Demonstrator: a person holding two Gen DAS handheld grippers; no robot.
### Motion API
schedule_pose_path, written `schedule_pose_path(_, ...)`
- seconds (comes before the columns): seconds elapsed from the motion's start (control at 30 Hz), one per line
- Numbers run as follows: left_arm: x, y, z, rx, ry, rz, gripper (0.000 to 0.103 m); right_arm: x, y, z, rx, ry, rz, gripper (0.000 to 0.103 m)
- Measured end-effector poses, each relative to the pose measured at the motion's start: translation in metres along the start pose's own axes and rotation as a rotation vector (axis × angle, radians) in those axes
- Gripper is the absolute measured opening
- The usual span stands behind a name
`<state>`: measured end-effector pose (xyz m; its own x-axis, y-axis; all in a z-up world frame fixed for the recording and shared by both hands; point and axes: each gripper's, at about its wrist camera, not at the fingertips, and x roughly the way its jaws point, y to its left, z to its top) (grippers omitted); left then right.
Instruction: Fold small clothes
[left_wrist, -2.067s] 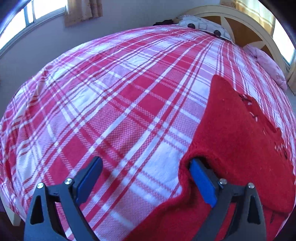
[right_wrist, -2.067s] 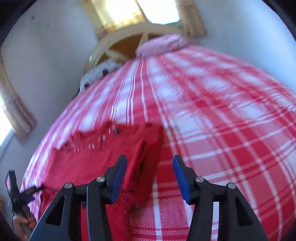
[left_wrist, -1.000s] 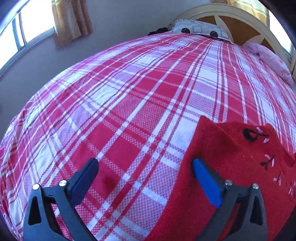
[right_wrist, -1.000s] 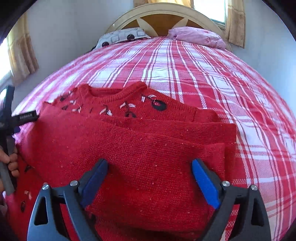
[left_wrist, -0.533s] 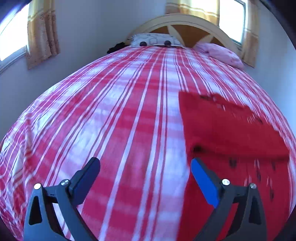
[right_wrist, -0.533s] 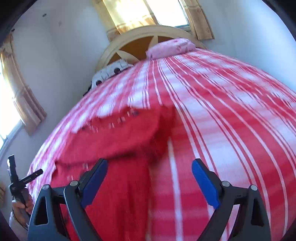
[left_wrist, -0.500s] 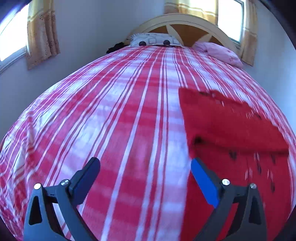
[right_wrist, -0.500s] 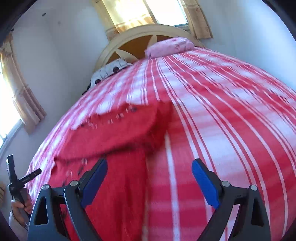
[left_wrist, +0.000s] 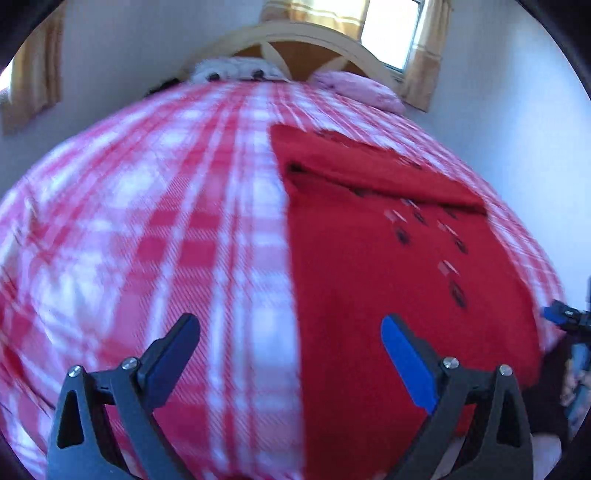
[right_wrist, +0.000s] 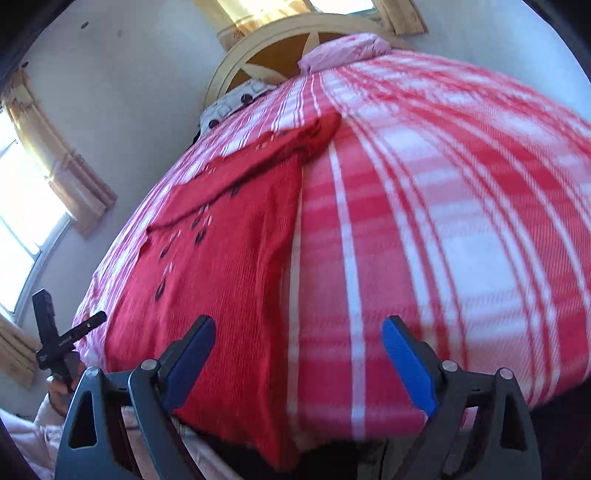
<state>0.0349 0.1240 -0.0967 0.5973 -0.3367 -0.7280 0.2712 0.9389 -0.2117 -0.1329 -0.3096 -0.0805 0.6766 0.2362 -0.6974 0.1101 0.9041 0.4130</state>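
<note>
A red sweater (left_wrist: 388, 266) lies flat on the bed's red-and-white checked bedspread (left_wrist: 155, 229), its near hem hanging over the bed's near edge. Its top part is folded down over the body, the fold edge running across at the far end, with small dark and white stitched marks scattered down the front.

In the left wrist view the sweater fills the frame from 12 to 5 o'clock. The left claw (left_wrist: 291, 354) hovers above the sweater's left edge, released and wide, with nothing between its blue pads (left_wrist: 406, 365). At 3 o'clock the right claw's blue tip shows at the frame's edge.

In the right wrist view the sweater stretches from 11 down to 6 o'clock. The right claw (right_wrist: 295, 362) hangs above the sweater's right edge, released, its jaws closing a little with nothing held between them. At 8 o'clock a hand holds the other tool.

A curved wooden headboard (right_wrist: 258, 55), a pink pillow (right_wrist: 343, 50) and a patterned pillow (right_wrist: 229, 103) sit at 12 o'clock
</note>
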Motion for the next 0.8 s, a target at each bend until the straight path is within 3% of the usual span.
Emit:
schedule_pose_path(0.1,0.001,-0.011,-0.019,0.037,0.066,-0.036,0.101,-0.005,0.013,-0.013,-0.054,0.027,0.000,0.080)
schedule_pose_path(0.17,-0.007,-0.021,-0.027,0.093,0.064,-0.028,0.101,-0.006,0.017,-0.020,-0.065,0.050,0.007,0.070)
schedule_pose_path(0.23,-0.011,-0.024,-0.033,0.096,0.079,-0.067,0.101,-0.006,0.020,-0.028,-0.081,0.066,0.002,0.062)
schedule_pose_path(0.4,-0.017,-0.026,-0.043,0.126,0.077,-0.054,0.101,-0.008,0.027,-0.038,-0.093,0.089,0.018,0.059)
schedule_pose_path(0.57,-0.017,-0.029,-0.045,0.086,0.093,-0.105,0.097,-0.004,0.039,-0.051,-0.152,0.132,-0.001,0.049)
schedule_pose_path(0.7,-0.016,-0.034,-0.053,0.114,0.100,-0.090,0.096,-0.005,0.034,-0.053,-0.126,0.133,-0.011,0.049)
schedule_pose_path(0.8,-0.015,-0.030,-0.057,0.102,0.128,-0.111,0.096,-0.005,0.029,-0.051,-0.082,0.124,0.035,0.049)
